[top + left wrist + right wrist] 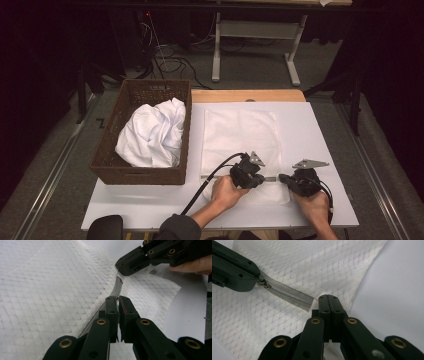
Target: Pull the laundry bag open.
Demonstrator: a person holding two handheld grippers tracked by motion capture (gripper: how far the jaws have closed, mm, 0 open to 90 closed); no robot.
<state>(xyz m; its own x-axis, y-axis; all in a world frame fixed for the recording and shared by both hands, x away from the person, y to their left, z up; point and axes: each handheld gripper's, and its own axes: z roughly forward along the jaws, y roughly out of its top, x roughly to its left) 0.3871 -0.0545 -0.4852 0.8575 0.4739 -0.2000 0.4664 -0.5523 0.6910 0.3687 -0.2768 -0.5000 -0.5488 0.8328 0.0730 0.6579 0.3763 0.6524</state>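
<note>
A white quilted cover [240, 135] lies flat on the table, with a grey zipper [270, 178] along its near edge. My left gripper [261, 178] is shut on the zipper pull [264, 284], seen at its tip in the right gripper view. In its own view the left gripper [117, 300] has its jaws pressed together over the zipper tape [116, 286]. My right gripper [281, 177] faces it from the right, shut on the cover's edge beside the zipper's end [308, 302]. Its jaws [328, 298] meet flat over the fabric [319, 267]. The right gripper [120, 266] lifts the cloth slightly.
A brown wicker basket [140, 95] stands at the table's left, holding a bunched white cloth [155, 132]. The white tabletop [325, 150] runs bare to the right of the cover. A table frame [255, 30] and cables lie on the floor beyond.
</note>
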